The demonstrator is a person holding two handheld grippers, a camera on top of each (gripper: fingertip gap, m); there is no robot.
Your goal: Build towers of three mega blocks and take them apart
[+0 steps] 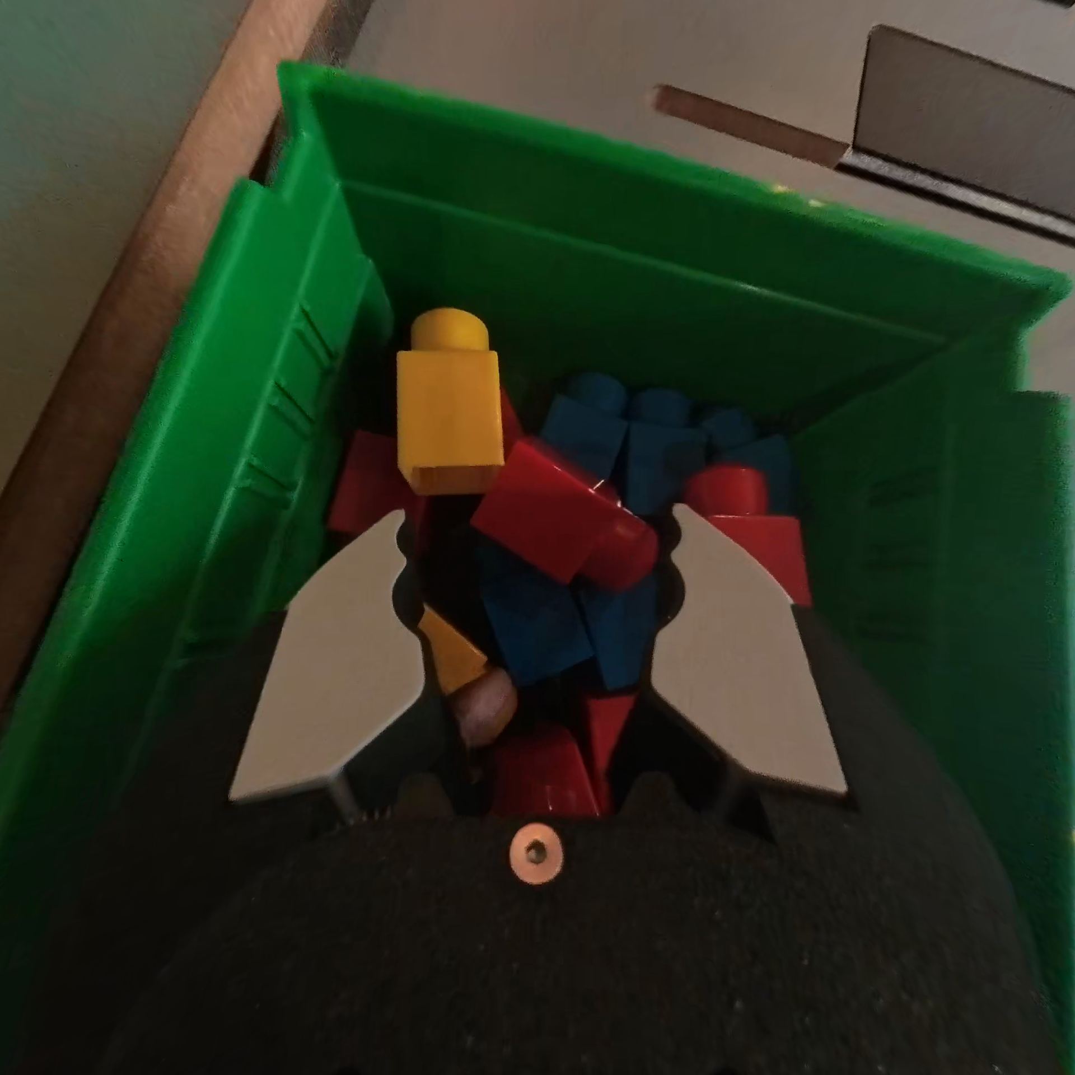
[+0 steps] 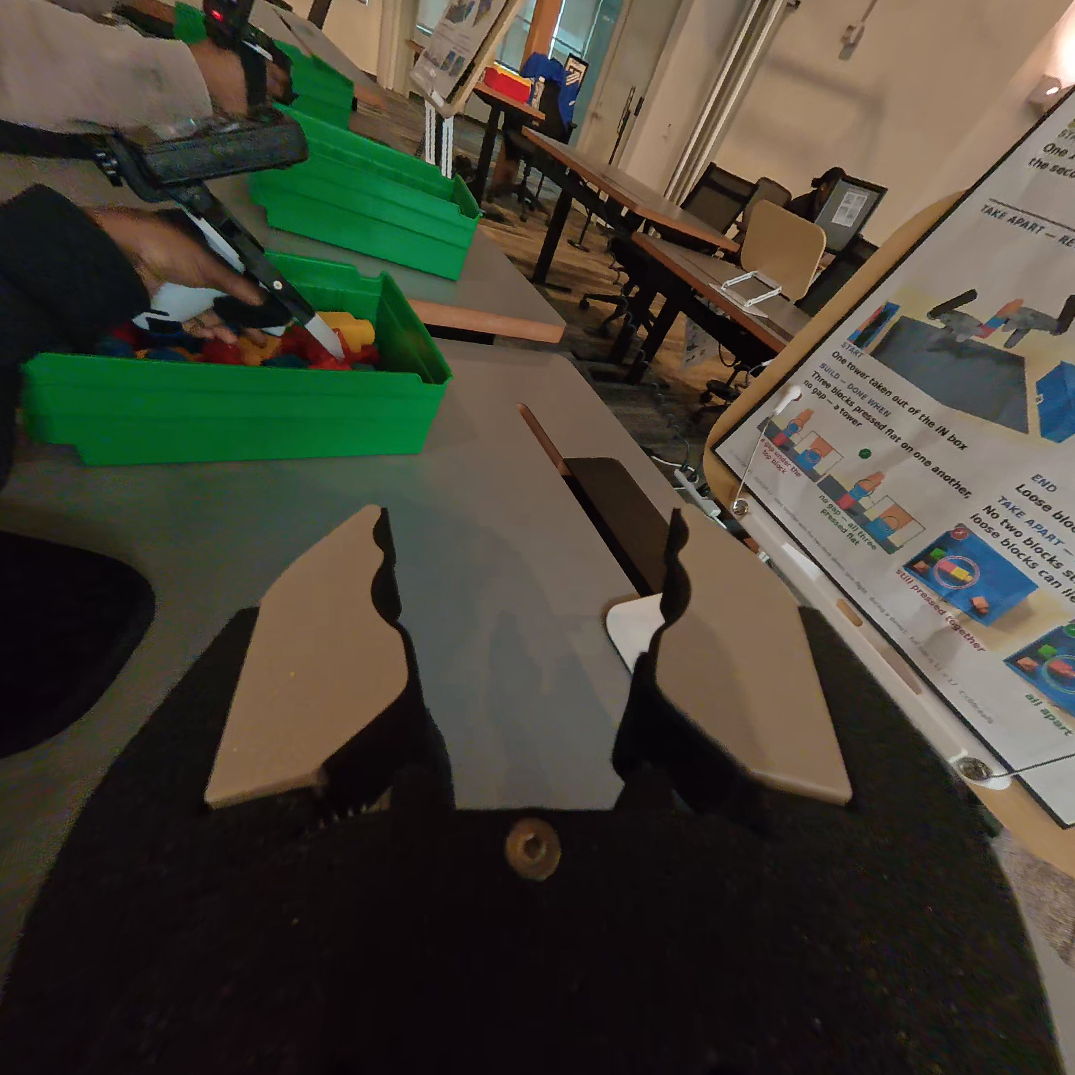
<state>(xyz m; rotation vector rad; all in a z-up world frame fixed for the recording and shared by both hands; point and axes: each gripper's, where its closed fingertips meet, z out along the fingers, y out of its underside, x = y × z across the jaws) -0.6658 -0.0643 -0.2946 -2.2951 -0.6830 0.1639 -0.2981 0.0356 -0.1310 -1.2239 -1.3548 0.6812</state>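
Observation:
A green bin [image 1: 174,465] holds several loose red, blue and yellow mega blocks. My left gripper [image 1: 538,523] is open inside the bin, its fingers either side of a tilted red block [image 1: 552,518]. A yellow block [image 1: 448,413] lies just beyond the left finger, blue blocks [image 1: 634,430] behind. In the right wrist view the same bin [image 2: 232,407] sits at the left with the left gripper [image 2: 326,343] reaching into it. My right gripper [image 2: 526,518] is open and empty above the grey table [image 2: 494,465].
An instruction board [image 2: 931,465] leans at the right. More green bins [image 2: 360,198] stand behind the near one. A dark slot [image 2: 616,512] cuts the tabletop ahead of the right gripper. A black mat [image 2: 58,640] lies at the left. Desks and chairs fill the room beyond. Spacing between my two grippers at the tips: around 40 centimetres.

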